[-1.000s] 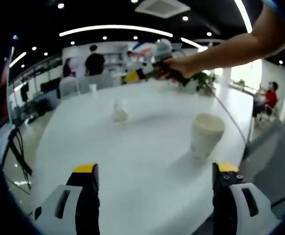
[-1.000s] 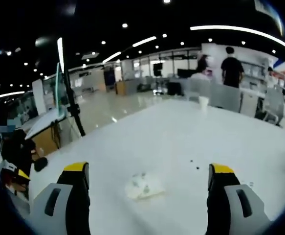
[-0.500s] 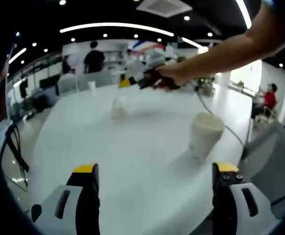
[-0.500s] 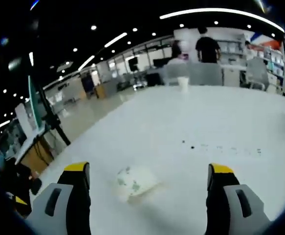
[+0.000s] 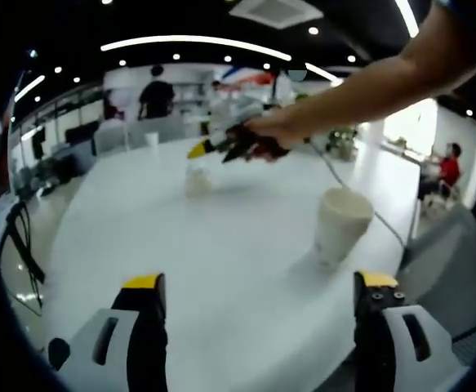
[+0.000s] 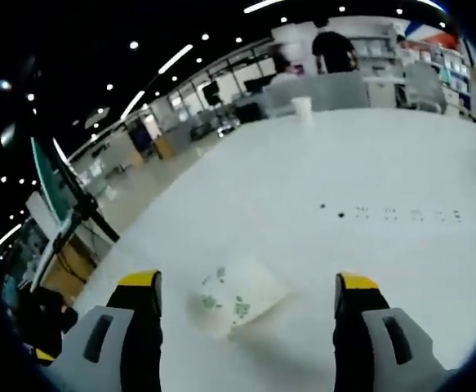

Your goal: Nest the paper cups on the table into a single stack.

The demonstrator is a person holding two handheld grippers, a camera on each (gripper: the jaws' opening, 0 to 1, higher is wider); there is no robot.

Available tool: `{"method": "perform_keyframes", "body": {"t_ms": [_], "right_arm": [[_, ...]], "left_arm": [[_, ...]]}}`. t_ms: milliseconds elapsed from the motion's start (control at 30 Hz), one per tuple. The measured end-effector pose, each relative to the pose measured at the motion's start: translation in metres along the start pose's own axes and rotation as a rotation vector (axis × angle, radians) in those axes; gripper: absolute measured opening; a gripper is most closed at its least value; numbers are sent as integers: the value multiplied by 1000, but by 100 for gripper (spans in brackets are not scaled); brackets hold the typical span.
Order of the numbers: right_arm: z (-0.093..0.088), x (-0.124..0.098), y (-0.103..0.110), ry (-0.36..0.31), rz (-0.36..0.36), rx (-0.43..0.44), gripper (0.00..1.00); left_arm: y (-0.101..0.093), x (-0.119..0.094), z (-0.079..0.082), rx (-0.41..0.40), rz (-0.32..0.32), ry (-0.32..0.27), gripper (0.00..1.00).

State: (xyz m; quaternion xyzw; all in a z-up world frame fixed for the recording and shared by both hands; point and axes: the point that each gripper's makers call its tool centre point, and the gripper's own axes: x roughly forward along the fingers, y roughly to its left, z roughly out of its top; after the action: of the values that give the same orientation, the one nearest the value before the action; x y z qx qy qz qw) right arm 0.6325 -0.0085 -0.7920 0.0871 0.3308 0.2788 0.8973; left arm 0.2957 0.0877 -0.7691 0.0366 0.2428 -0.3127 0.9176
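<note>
Lying on its side on white surface (image 6: 401, 163), patterned paper cup (image 6: 238, 298) sits between right tongs (image 6: 247, 286) — jaws wide, empty, not touching it. Left tongs (image 5: 258, 283) likewise wide and empty — plain upright cup (image 5: 341, 225) ahead, right of centre.

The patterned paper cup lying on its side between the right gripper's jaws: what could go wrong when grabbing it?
1. The patterned paper cup lies tipped on the smooth white table, so it may roll or slide when a jaw of the open right gripper touches it.
2. Thin paper may crush if squeezed hard, spoiling nesting.
3. The plain white paper cup stands near the table edge, where the open left gripper could knock it off.
</note>
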Motion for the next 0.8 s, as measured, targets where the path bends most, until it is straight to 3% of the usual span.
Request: {"method": "perform_keyframes", "body": {"t_ms": [200, 300, 367, 567, 733, 800], "right_arm": [[0, 13, 6, 10, 18, -48, 80], [-6, 15, 6, 61, 35, -127, 70], [-3, 16, 9, 43, 62, -207, 65], [-2, 25, 4, 68, 52, -198, 64], [-6, 28, -3, 93, 44, -289, 50], [-4, 30, -2, 78, 71, -285, 47]], "left_arm": [[0, 2, -2, -1, -7, 3, 93], [0, 2, -1, -7, -9, 0, 92], [1, 2, -2, -13, -8, 2, 92], [2, 3, -2, -18, -6, -1, 91], [3, 3, -2, -24, -6, 0, 91], [3, 3, -2, -21, -6, 2, 91]]}}
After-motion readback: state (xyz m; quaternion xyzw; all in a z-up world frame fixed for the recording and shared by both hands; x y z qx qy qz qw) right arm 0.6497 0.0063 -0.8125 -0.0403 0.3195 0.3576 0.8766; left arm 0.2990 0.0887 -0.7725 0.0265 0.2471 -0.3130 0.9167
